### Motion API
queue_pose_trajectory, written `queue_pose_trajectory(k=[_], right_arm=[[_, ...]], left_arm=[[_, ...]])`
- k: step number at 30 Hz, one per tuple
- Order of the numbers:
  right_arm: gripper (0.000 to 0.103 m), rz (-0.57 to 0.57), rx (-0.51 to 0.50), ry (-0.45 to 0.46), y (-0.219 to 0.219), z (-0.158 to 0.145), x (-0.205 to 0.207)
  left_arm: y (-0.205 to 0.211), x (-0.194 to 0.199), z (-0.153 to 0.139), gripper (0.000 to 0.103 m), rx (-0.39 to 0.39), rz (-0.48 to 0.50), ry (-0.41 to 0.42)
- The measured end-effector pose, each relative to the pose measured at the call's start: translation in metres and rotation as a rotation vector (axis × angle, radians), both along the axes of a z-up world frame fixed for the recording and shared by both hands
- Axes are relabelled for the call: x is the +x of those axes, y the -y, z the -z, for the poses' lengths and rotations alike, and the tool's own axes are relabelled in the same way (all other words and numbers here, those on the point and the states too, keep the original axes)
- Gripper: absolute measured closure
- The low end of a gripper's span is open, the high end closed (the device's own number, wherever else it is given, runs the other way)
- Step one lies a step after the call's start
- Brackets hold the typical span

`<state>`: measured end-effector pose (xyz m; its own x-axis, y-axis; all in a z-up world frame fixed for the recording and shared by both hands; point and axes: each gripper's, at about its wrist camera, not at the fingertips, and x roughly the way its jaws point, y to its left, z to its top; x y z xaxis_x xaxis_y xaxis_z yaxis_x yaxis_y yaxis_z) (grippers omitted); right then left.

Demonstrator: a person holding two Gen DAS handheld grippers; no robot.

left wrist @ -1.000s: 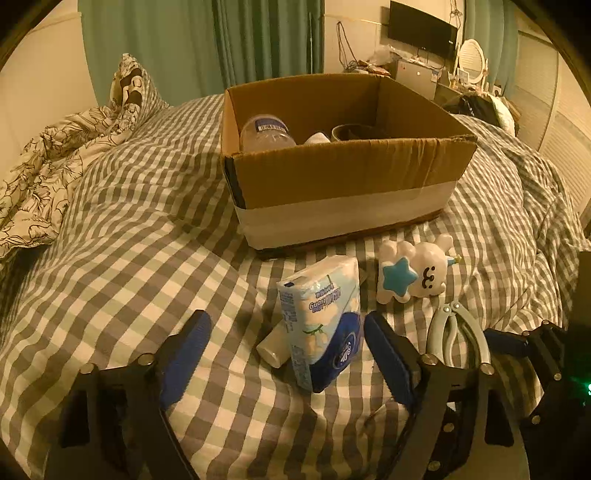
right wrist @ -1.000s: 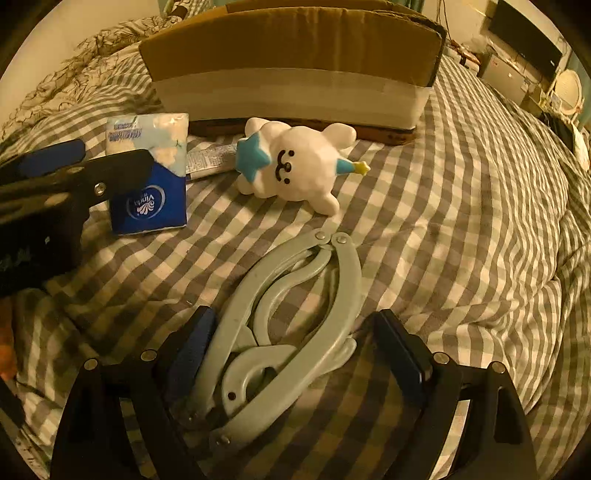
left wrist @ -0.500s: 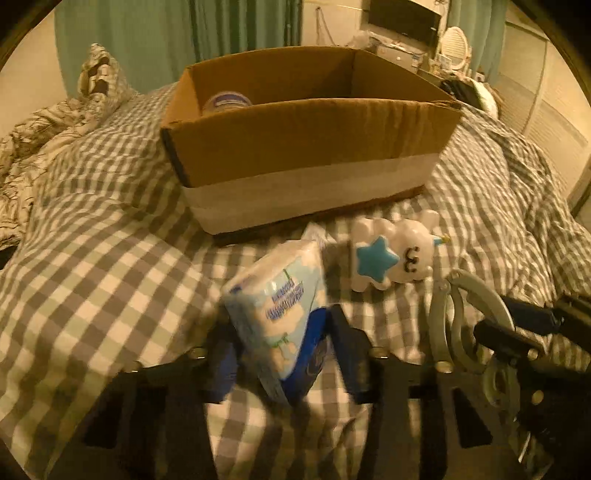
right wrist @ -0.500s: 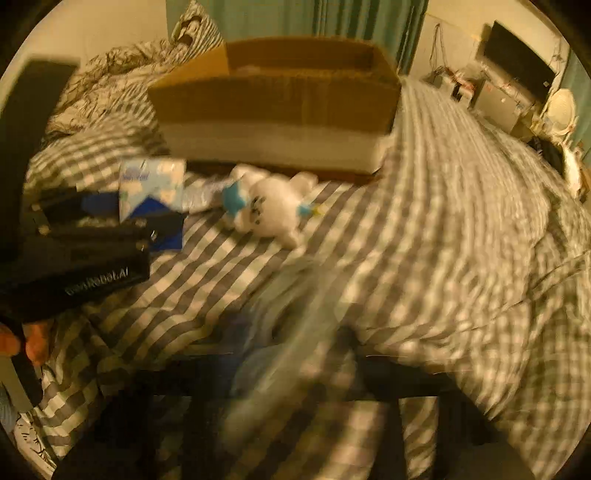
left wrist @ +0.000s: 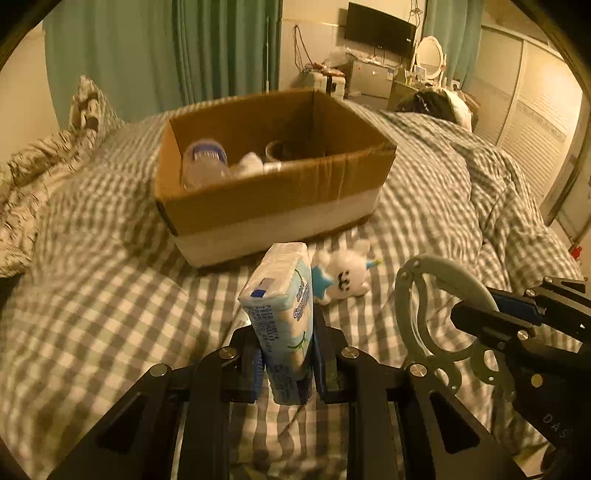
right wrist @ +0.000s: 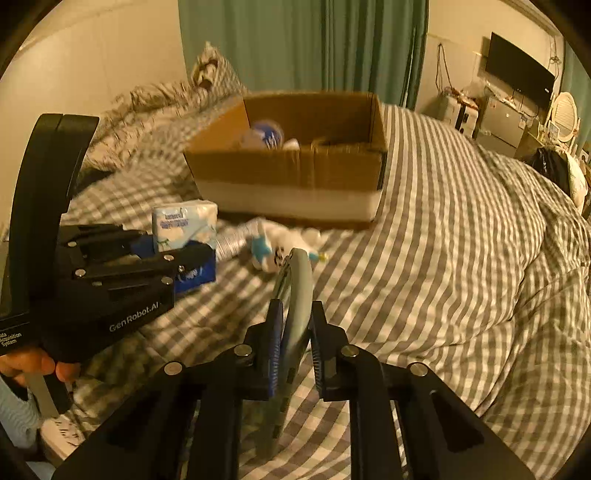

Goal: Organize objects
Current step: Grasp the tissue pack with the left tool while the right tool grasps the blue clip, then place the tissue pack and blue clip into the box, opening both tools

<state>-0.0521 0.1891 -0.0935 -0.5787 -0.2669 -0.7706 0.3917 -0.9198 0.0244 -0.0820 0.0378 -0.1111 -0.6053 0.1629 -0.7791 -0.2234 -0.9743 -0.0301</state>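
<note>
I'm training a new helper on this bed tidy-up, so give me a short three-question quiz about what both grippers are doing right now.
1. True or false: the left gripper is shut on the tissue pack.
2. What does the right gripper hold? A) plush toy B) folding hanger C) bottle
3. Fill in: the plush toy lies on the bed in front of the ____.

Key:
1. True.
2. B, the folding hanger.
3. Box.

bed: checked duvet [left wrist: 92,295] | curtains: green [left wrist: 166,55] | TV [left wrist: 380,27] | light: warm, dim
</note>
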Motion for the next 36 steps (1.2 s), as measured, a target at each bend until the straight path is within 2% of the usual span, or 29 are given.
queue_pose_trajectory(k=[11, 18, 22, 29, 36], right_arm=[[0.093, -0.030, -0.018, -0.177, -0.008, -0.077, 0.001], [0.093, -0.043, -0.033, -0.325, -0.005, -0.142, -0.042], [0.093, -0.058, -0.063, -0.345, 0.003, -0.161, -0.079], [0.093, -0.069, -0.079, -0.325, 0.023, -0.156, -0.143], [0.093, -0.058, -0.080, -0.217, 0.036, -0.104, -0.203]], left_arm=[[-0.001, 0.002, -0.076, 0.082, 0.011, -0.015, -0.131], [0.005, -0.034, -0.111, 0.082, 0.032, -0.057, -0.179], [0.010, -0.064, -0.121, 0.082, 0.045, -0.085, -0.192], [0.010, -0.116, -0.118, 0.082, 0.054, -0.106, -0.189], [0.007, -0.156, -0.077, 0.082, 0.037, -0.087, -0.126]])
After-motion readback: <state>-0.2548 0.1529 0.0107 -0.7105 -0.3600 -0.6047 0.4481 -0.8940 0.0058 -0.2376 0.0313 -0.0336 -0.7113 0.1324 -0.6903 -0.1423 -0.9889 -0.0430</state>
